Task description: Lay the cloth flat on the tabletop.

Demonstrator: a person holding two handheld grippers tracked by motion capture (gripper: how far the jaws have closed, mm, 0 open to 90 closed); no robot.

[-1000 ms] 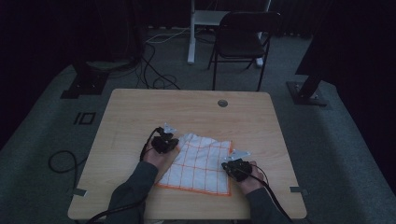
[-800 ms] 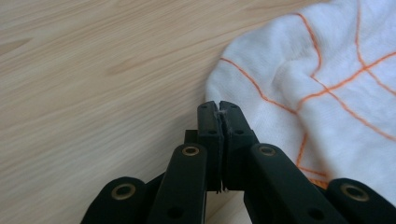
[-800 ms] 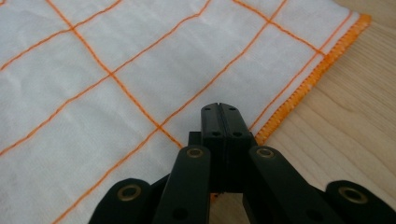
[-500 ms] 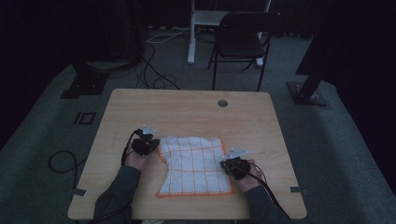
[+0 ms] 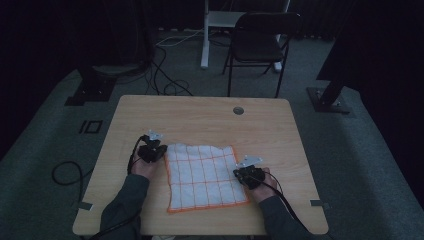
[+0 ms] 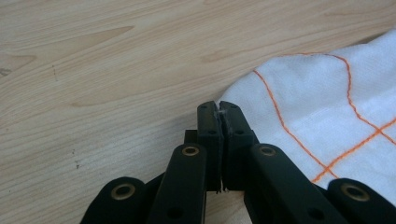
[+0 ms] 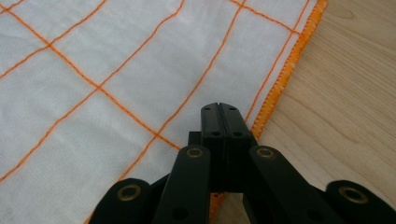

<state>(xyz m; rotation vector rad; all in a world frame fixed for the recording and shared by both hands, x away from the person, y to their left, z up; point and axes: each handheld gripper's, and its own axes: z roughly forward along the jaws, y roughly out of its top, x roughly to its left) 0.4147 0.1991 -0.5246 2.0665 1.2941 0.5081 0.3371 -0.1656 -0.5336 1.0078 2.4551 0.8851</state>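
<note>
**Cloth spread flat between two closed grippers**

The left gripper [image 5: 152, 149] sits at the cloth's far left corner, forearm reaching in from the near edge of the desk [image 5: 200, 112]. In the left gripper view its jaws are pressed together with a sliver of white fabric pinched at the tips, so it is clamped on the cloth [image 6: 327, 112]. The right gripper [image 5: 248, 172] rests at the cloth's right edge, about midway along it, hand low on the desk. Its jaws are together in the right gripper view, lying over the orange hem; whether they pinch the fabric I cannot tell.

The white cloth [image 5: 202, 177] with its orange grid lies on the near half of the desk, between the two hands. A cable hole [image 5: 238, 110] marks the far side. Beyond the desk stand a black chair [image 5: 260, 42] and loose cables on the floor.

Compared with a second ago, the left hand has moved outward to the left, and the cloth, then bunched, now lies flatter and wider.
</note>
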